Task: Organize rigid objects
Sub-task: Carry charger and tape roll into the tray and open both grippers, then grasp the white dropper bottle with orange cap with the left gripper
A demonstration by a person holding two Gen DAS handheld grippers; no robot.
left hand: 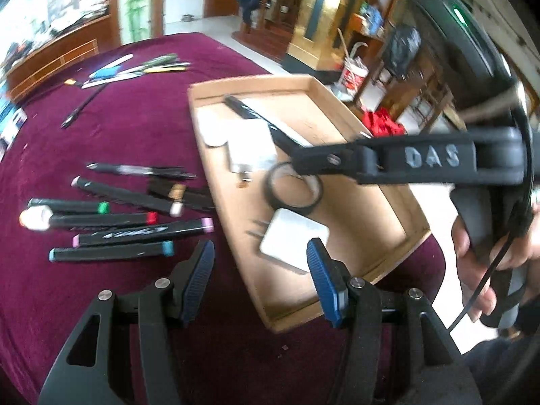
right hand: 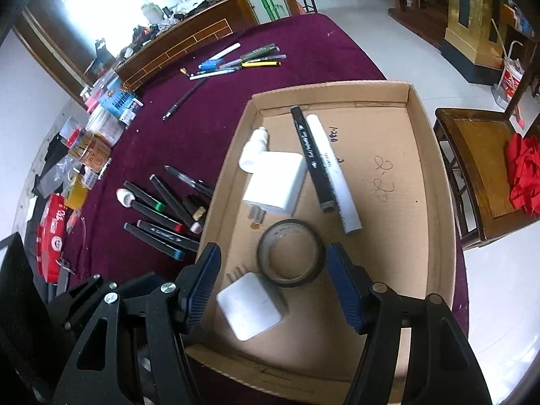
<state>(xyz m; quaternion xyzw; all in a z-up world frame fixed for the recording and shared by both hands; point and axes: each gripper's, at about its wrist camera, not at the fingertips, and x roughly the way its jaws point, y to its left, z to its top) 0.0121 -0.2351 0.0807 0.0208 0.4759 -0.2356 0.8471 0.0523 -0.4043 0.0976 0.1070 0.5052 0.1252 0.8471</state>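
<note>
A shallow cardboard box [right hand: 425, 155] sits on the maroon table [right hand: 287, 50]. In it lie a black tape roll [right hand: 290, 253], two white chargers [right hand: 275, 182] [right hand: 249, 305], a black marker [right hand: 308, 155] and a white tube [right hand: 335, 175]. Several black markers with coloured caps [left hand: 118, 219] lie on the cloth left of the box [left hand: 341, 111]. My left gripper [left hand: 260, 270] is open and empty over the box's near left corner. My right gripper [right hand: 273, 270] is open and empty above the tape roll; in the left wrist view its body [left hand: 428, 162] reaches over the box.
More pens [right hand: 243, 59] lie at the table's far side. Packets and jars [right hand: 98, 128] crowd the left edge. A wooden chair [right hand: 479, 168] with red cloth [right hand: 524, 172] stands right of the table.
</note>
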